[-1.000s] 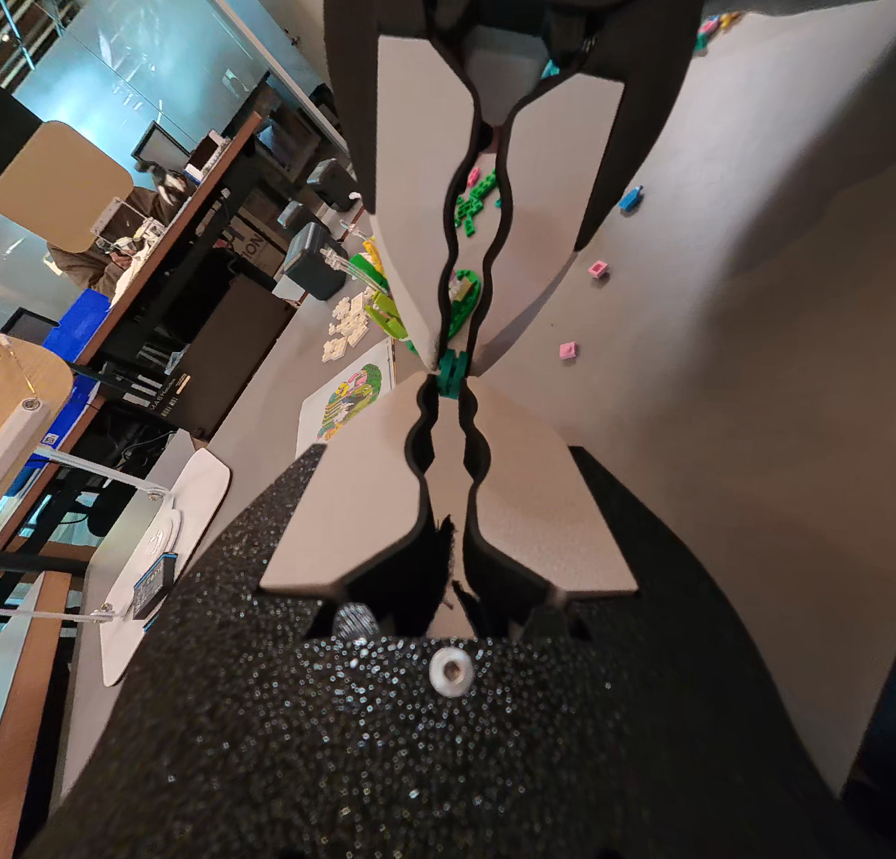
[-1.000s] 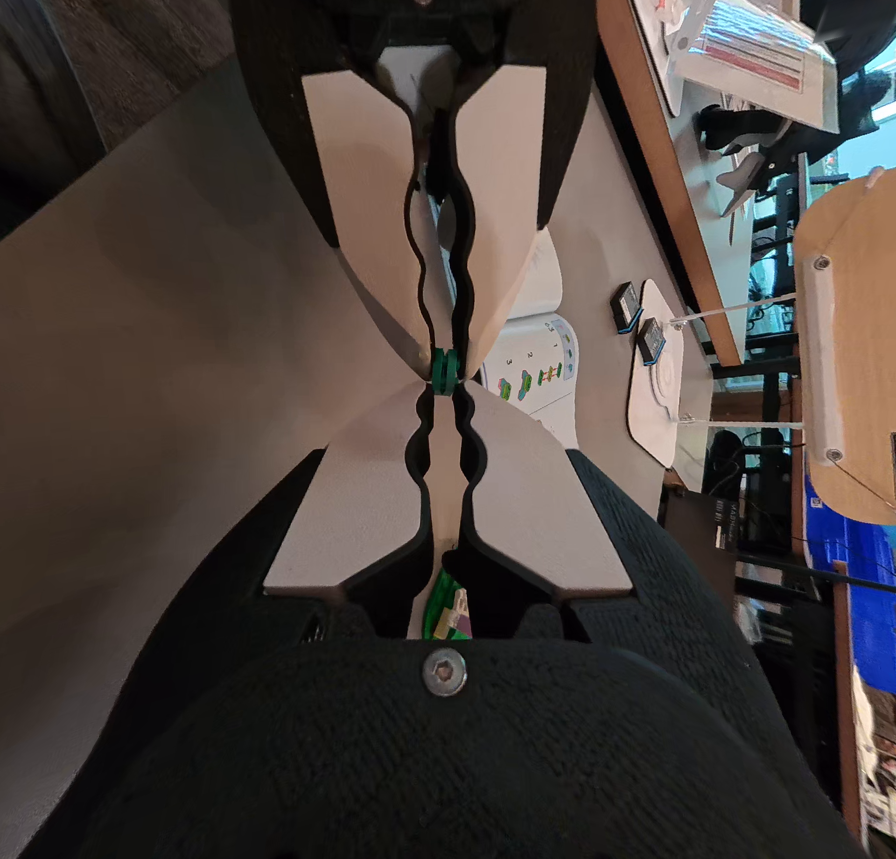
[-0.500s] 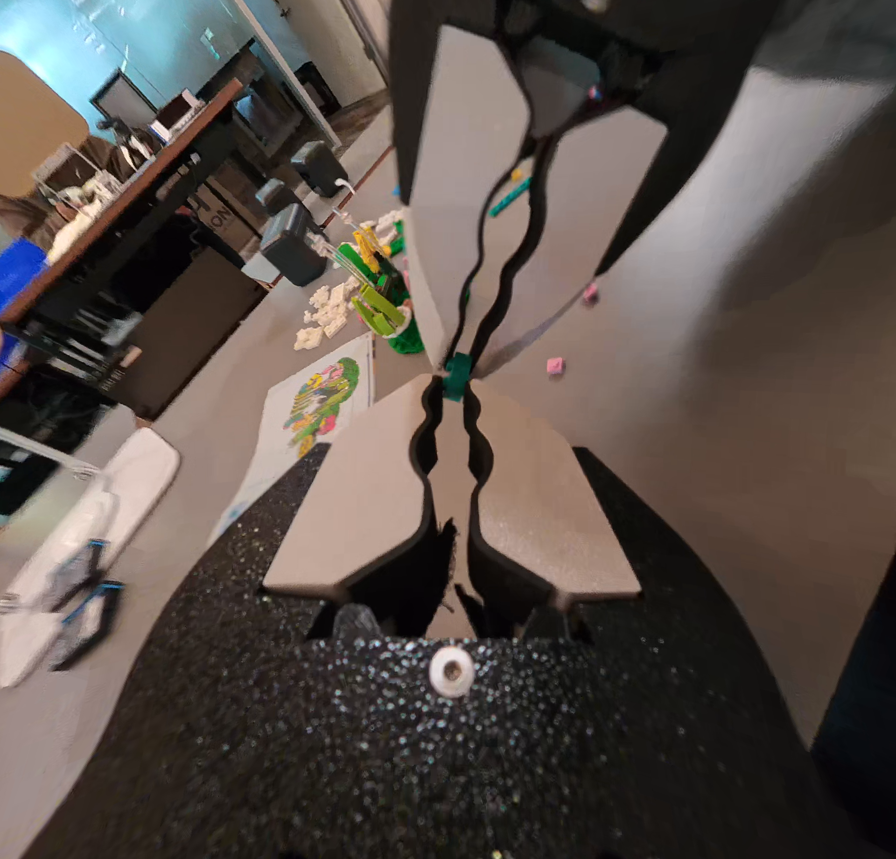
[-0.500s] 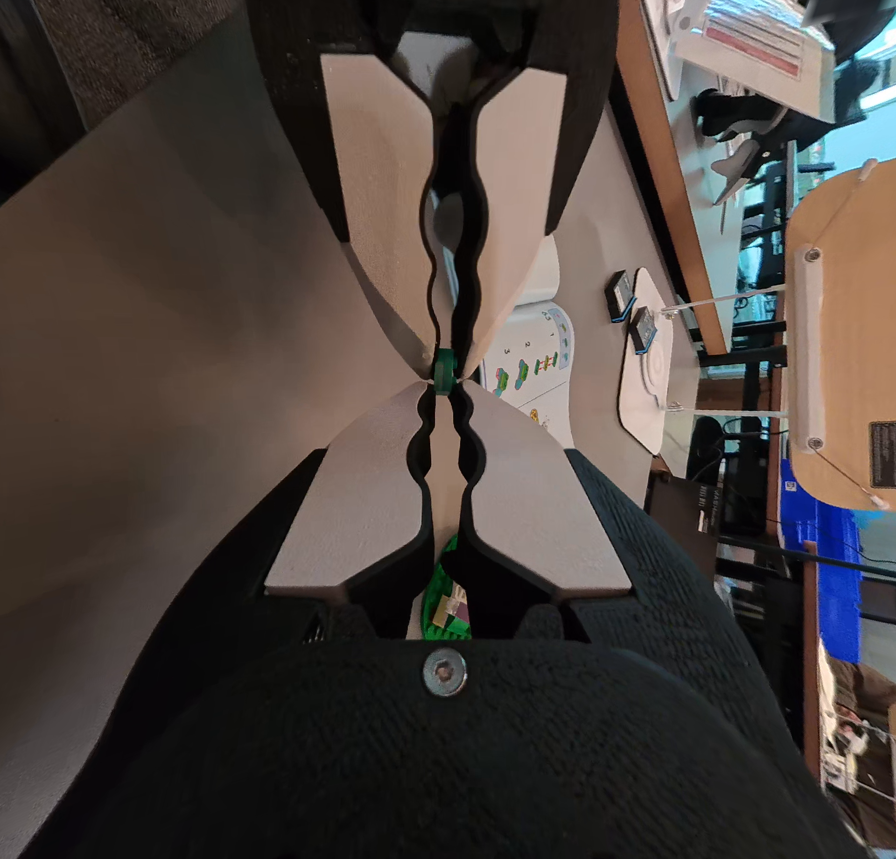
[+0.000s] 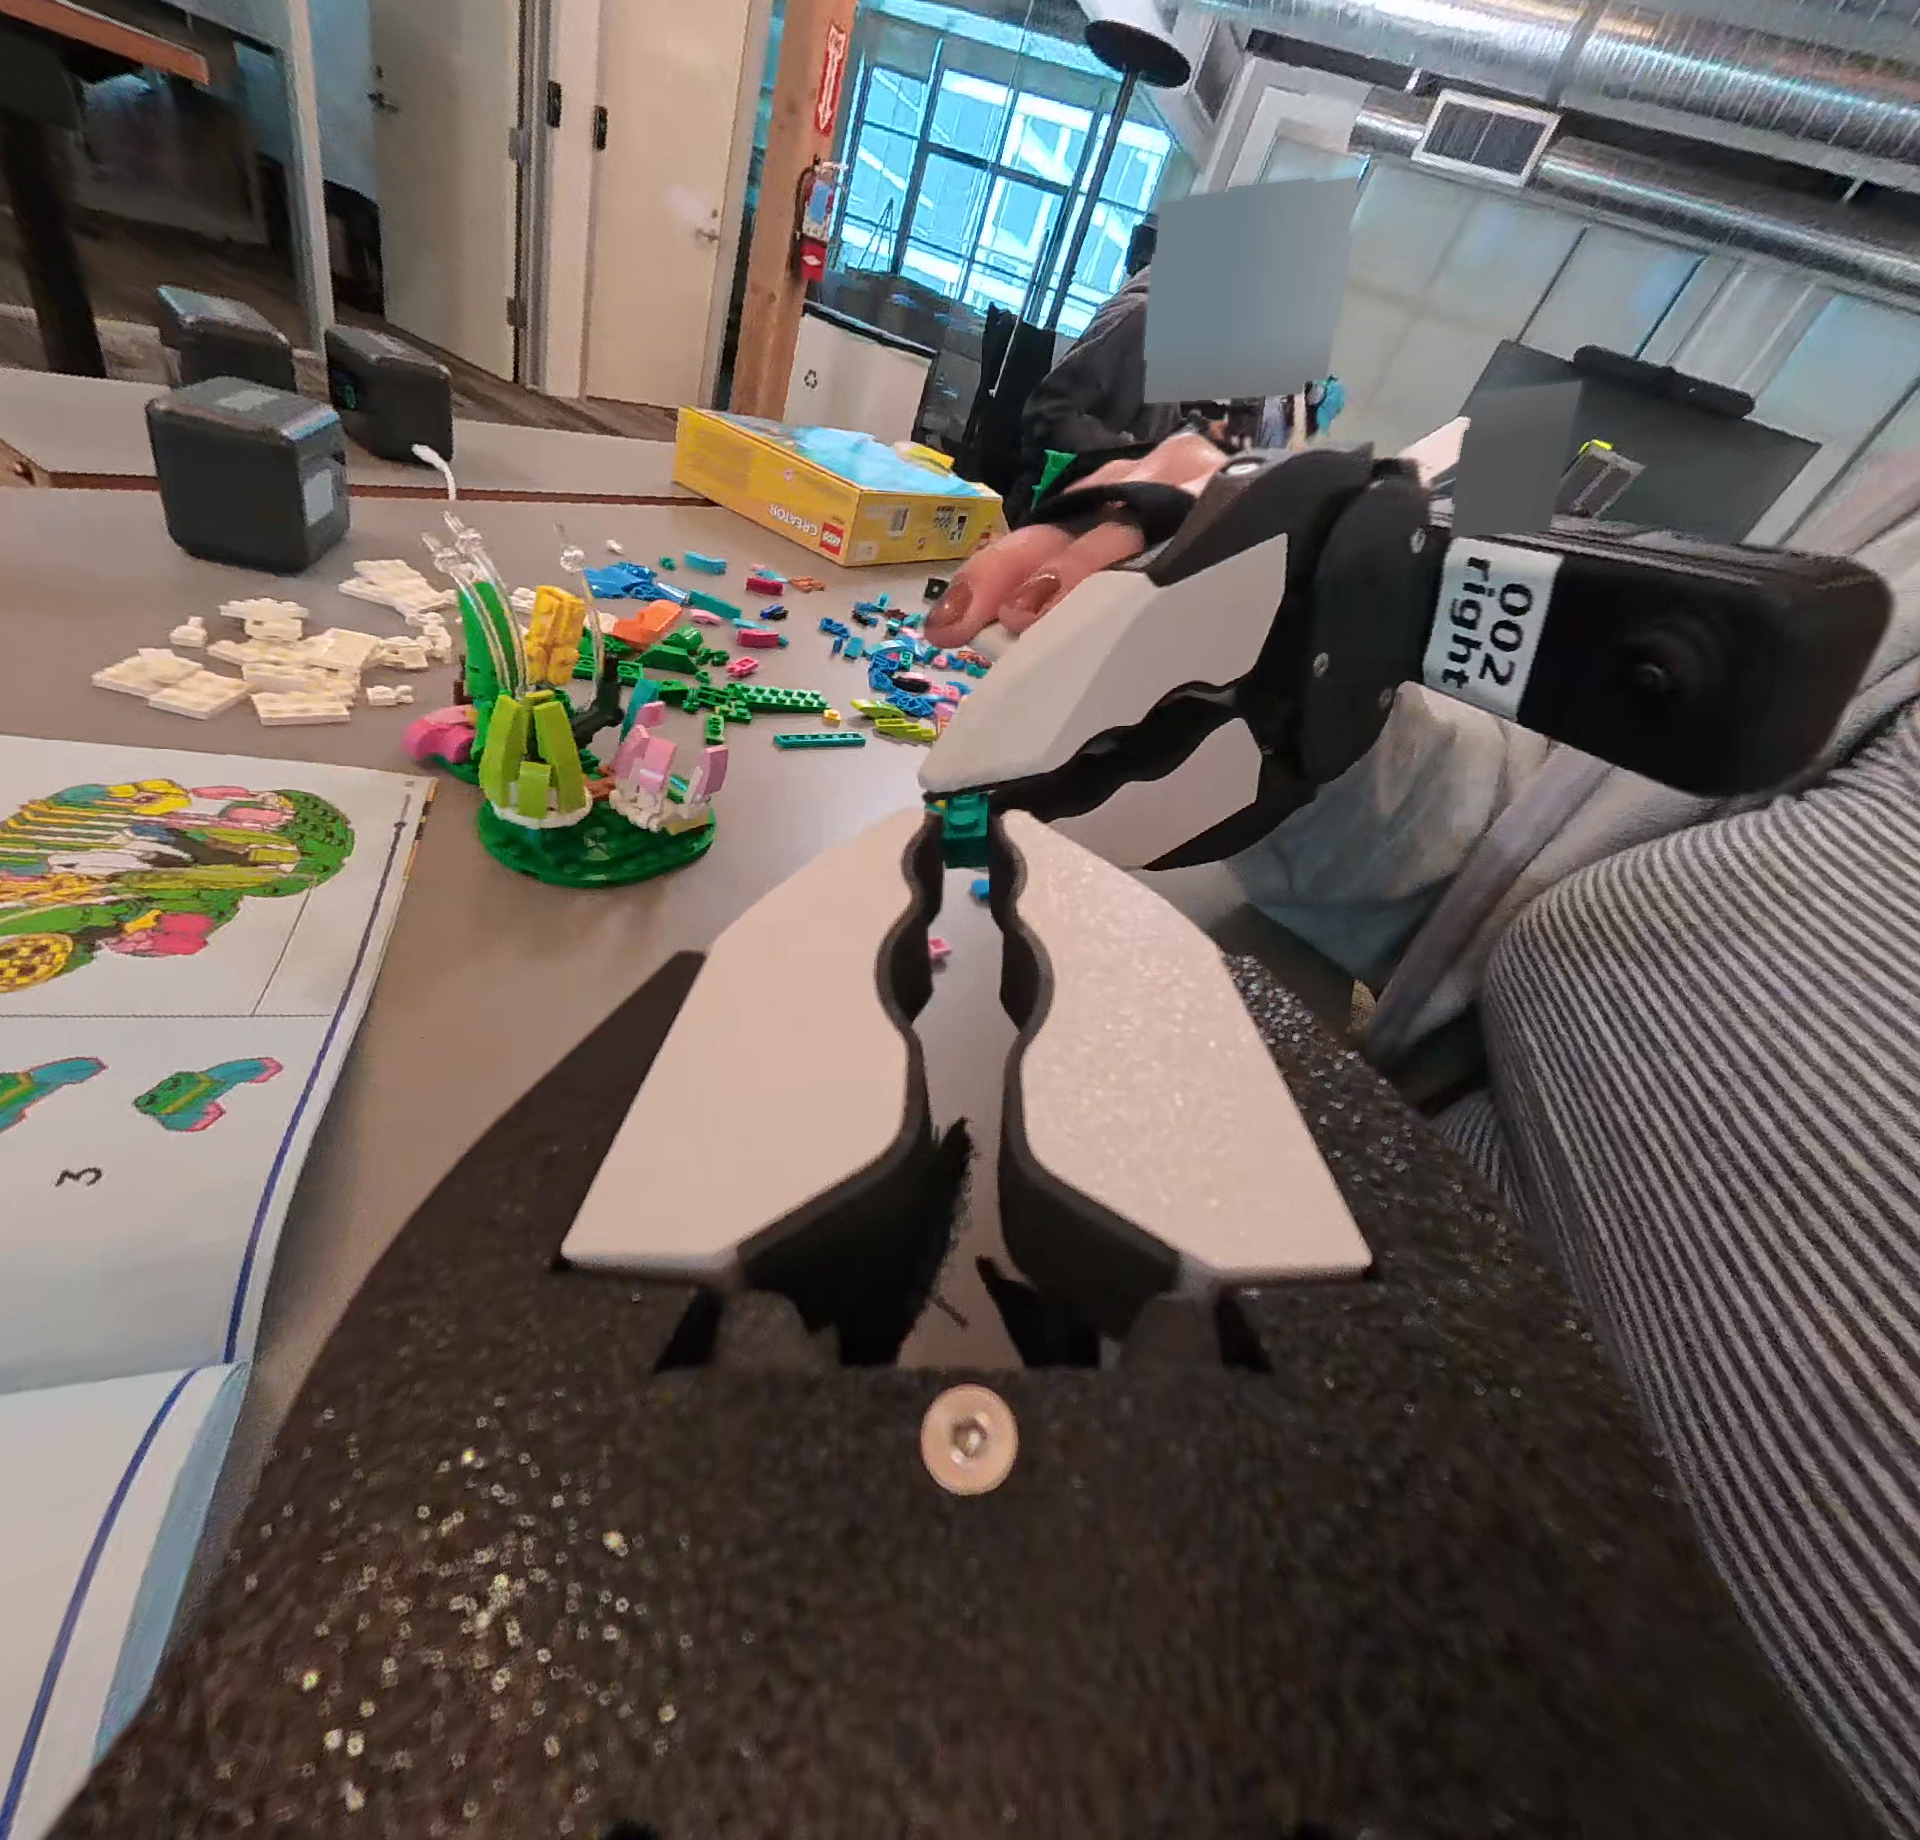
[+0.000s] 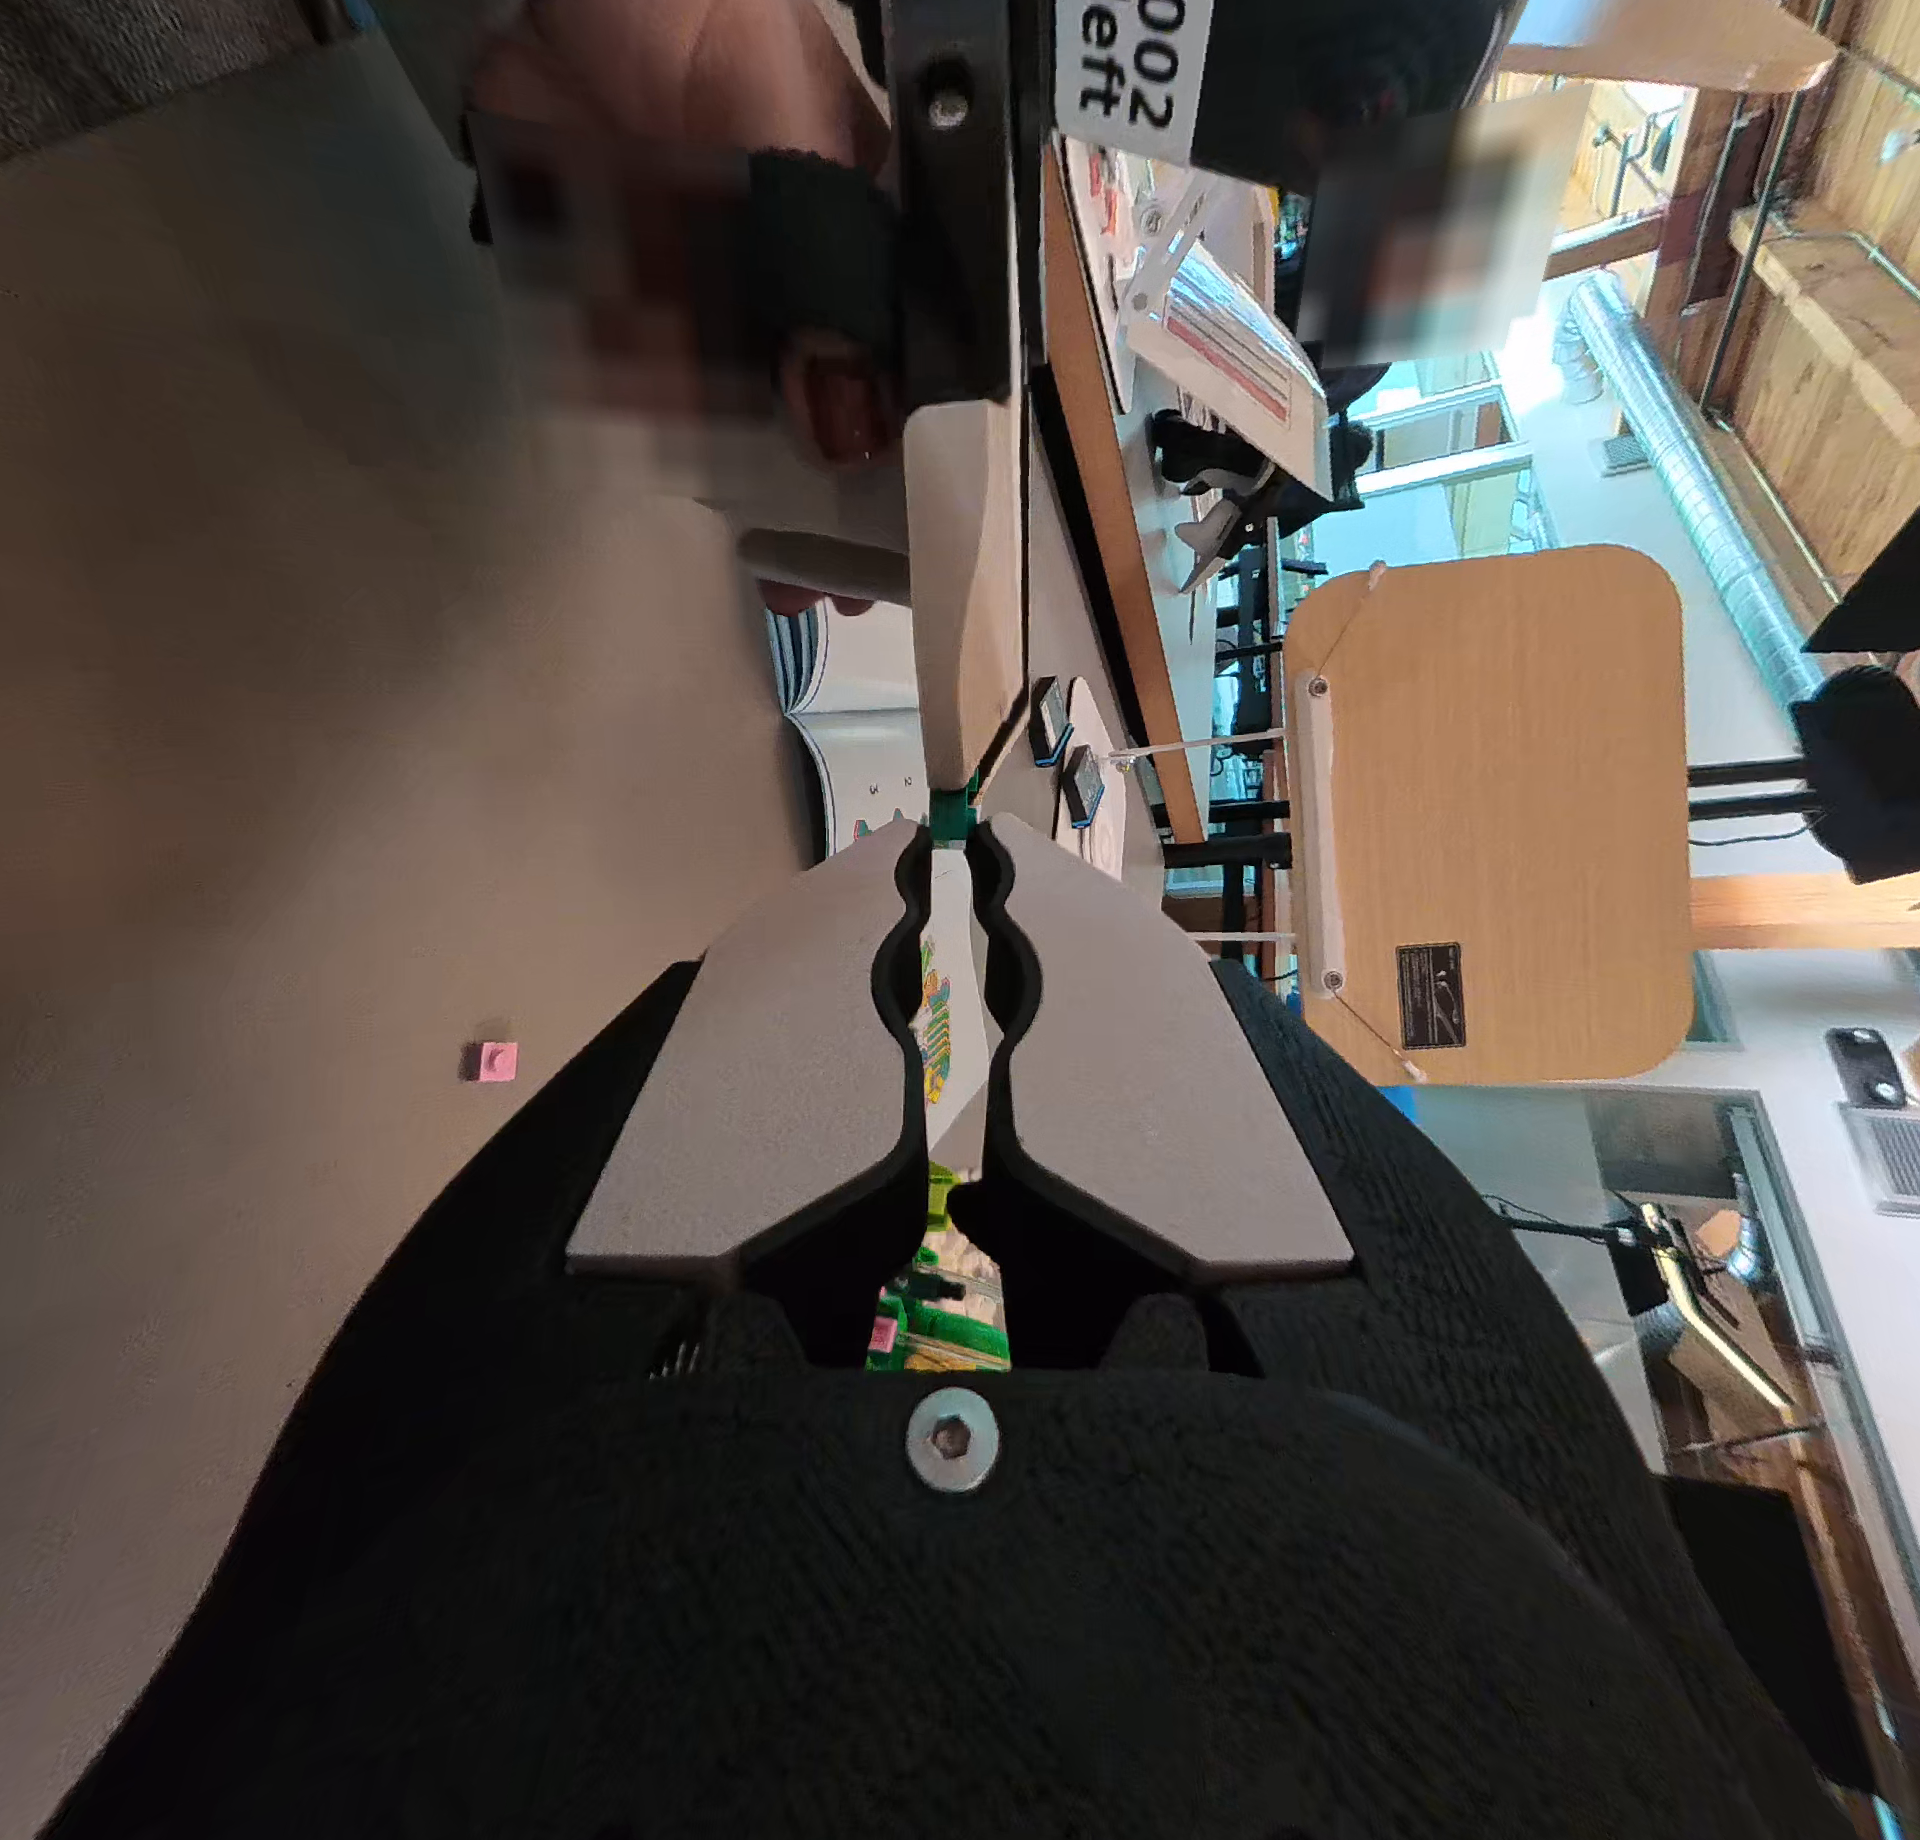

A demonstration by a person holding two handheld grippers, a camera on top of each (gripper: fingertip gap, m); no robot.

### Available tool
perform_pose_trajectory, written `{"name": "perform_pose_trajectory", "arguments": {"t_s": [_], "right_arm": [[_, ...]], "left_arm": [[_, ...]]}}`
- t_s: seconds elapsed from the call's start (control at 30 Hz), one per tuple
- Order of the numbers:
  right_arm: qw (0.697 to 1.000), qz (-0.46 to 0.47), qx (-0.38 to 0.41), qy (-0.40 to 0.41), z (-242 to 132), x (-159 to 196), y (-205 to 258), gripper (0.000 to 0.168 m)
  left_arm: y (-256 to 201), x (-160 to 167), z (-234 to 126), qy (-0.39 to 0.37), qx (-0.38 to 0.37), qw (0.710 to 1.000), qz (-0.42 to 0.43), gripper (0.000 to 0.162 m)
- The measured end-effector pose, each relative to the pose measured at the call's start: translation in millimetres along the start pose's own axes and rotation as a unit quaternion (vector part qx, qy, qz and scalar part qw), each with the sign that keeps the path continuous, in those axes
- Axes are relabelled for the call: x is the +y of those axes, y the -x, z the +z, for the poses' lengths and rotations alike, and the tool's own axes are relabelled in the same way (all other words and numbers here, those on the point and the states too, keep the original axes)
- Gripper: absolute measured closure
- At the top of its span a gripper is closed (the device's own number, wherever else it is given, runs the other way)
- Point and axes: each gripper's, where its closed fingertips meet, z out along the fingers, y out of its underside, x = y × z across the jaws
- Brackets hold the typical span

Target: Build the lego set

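Note:
A small green lego piece is held in the air between both grippers, above the grey table. My left gripper is shut on its near end. My right gripper comes in from the right, shut on its far end. In the right wrist view my right gripper grips the piece and the left gripper meets it from above. The partly built plant model on a green base stands on the table to the left.
An open instruction booklet lies at the left. White pieces and coloured loose pieces lie behind the model, a yellow box farther back. A pink piece lies alone. A striped sleeve is at the right. Both grippers' tips are close together, under 4 cm apart.
Both grippers have turned together with the green piece held between them, so the left view now sees the table level. Both stay shut on the piece.

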Motion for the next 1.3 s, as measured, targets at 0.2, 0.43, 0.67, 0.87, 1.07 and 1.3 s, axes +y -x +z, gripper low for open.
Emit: {"name": "perform_pose_trajectory", "arguments": {"t_s": [0.2, 0.43, 0.67, 0.87, 1.07, 1.3], "right_arm": [[1.000, -0.004, 0.014, 0.007, 0, 3, -2, 0.162], [0.997, 0.080, -0.005, -0.001, -9, 1, -2, 0.162], [0.956, 0.260, 0.070, 0.116, -127, 97, -43, 0.152], [0.864, 0.436, -0.052, 0.247, -213, 176, 31, 0.147], [0.801, 0.503, -0.156, 0.285, -225, 190, 100, 0.146], [0.763, 0.545, -0.148, 0.316, -245, 199, 122, 0.145]], "left_arm": [[3, 1, 0, 0.006, -0.017, 1.000, 0.008, 0.154], [-5, 2, 0, 0.013, -0.006, 0.999, 0.046, 0.155], [8, 8, 2, 0.038, -0.089, 0.984, 0.148, 0.155], [11, 16, 11, 0.065, -0.110, 0.973, 0.194, 0.155], [9, 23, 22, 0.076, -0.109, 0.968, 0.211, 0.155], [16, 17, 18, 0.070, -0.146, 0.959, 0.231, 0.155]]}}
